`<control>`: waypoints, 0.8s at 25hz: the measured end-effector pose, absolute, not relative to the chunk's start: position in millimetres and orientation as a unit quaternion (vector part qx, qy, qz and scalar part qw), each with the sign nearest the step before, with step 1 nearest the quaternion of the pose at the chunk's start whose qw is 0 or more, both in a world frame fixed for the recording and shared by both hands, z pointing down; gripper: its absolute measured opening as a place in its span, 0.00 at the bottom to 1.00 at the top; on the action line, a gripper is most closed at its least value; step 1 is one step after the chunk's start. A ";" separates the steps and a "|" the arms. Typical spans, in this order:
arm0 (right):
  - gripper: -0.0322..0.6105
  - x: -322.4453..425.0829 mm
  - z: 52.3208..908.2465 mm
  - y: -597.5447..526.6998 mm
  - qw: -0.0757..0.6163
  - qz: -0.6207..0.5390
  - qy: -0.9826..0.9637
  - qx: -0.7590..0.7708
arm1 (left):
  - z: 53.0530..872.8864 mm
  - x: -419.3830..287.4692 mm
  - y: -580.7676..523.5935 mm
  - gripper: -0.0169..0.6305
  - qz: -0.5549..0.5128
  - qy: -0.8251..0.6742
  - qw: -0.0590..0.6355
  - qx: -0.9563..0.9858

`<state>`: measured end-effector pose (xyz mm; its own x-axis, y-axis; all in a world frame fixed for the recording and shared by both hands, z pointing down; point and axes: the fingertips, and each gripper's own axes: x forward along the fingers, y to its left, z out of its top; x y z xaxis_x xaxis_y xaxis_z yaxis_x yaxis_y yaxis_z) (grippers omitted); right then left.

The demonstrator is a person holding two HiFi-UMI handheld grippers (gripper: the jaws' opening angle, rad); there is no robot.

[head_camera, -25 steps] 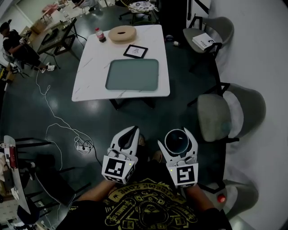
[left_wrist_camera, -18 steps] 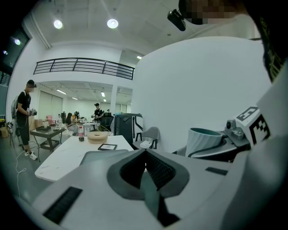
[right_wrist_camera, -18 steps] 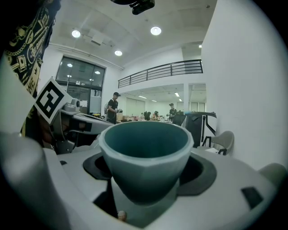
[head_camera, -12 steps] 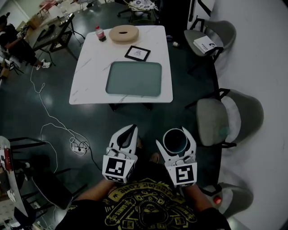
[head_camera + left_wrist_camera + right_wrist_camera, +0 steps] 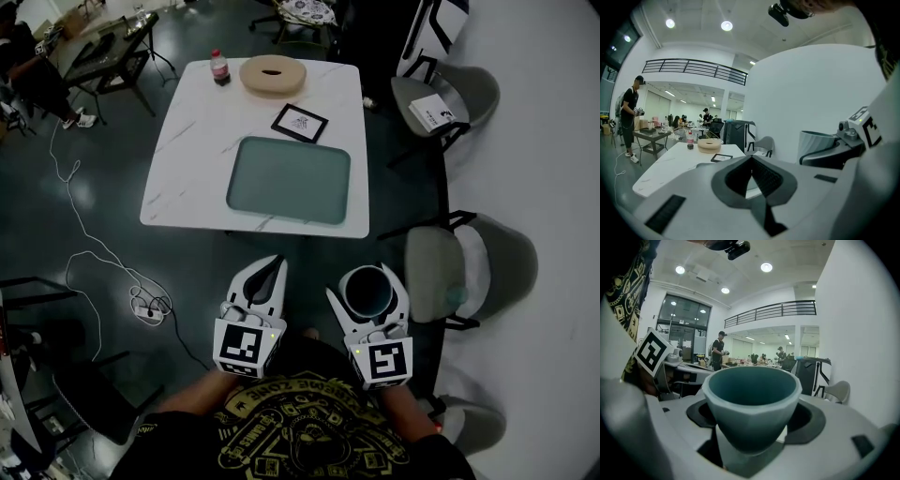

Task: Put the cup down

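Above the dark floor [image 5: 192,267], right claw [image 5: 367,280] clamped on upright teal cup [image 5: 366,294], left claw [image 5: 275,268] closed and empty, white table [image 5: 187,141] ahead

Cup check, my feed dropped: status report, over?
Left gripper shut, empty. Right gripper shut on the cup, upright, held over the floor. Table with tray ahead, not yet reached.

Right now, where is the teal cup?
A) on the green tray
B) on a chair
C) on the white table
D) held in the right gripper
D: the cup stands upright between the jaws of the right gripper, well short of the table.
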<state>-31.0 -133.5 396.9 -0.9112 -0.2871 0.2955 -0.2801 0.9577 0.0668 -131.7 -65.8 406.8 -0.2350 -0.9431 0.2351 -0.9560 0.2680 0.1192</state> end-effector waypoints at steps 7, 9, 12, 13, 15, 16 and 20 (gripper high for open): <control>0.65 -74.9 397.3 -140.7 0.168 -0.014 -0.973 0.158 | 404.7 -177.1 -65.7 0.04 0.012 -0.787 0.129 0.603; 0.65 -83.8 397.9 -139.8 0.166 -0.014 -0.974 0.155 | 405.0 -186.4 -65.9 0.04 0.009 -0.787 0.127 0.604; 0.65 -95.6 395.7 -137.4 0.159 -0.018 -0.976 0.151 | 404.5 -198.5 -64.0 0.04 0.004 -0.787 0.124 0.605; 0.65 -98.9 395.1 -137.0 0.157 -0.018 -0.976 0.151 | 404.0 -202.2 -63.0 0.04 0.002 -0.787 0.123 0.604; 0.65 -105.3 393.8 -135.9 0.156 -0.020 -0.976 0.150 | 402.7 -208.8 -60.9 0.04 -0.001 -0.789 0.122 0.602; 0.65 -108.2 393.1 -135.2 0.156 -0.022 -0.976 0.148 | 402.1 -211.3 -59.6 0.04 -0.002 -0.790 0.123 0.600; 0.65 -118.7 392.8 -134.2 0.155 -0.022 -0.978 0.138 | 401.2 -219.2 -53.3 0.04 -0.006 -0.796 0.126 0.591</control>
<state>-118.7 -134.2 392.8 -0.9139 -0.2762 0.2975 -0.2625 0.9611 0.0859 -219.2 -53.3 401.2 -0.2687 -0.9436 0.1934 -0.9407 0.3002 0.1578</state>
